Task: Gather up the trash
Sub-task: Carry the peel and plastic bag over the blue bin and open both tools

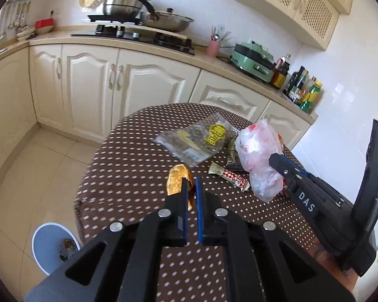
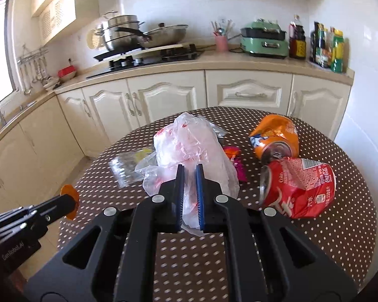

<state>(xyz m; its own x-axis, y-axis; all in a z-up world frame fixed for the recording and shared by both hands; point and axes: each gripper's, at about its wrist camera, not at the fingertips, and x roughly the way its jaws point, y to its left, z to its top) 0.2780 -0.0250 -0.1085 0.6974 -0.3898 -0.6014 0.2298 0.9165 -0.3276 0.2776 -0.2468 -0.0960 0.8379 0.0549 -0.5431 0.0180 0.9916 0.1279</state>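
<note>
Left wrist view: left gripper pinching orange peel above table.
Right gripper clamped on plastic bag. Step: carry phase, prob. Next: swing peel over to bin on floor, then release.

Two cans lie right of the bag on the table.

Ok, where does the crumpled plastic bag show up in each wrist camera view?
Left wrist view: the plastic bag sits right of centre, with the right gripper closed on it.
Right wrist view: the plastic bag fills the centre, between the right gripper's fingers.
Shared landmark: the green appliance on the counter, behind the polka-dot table.
</note>
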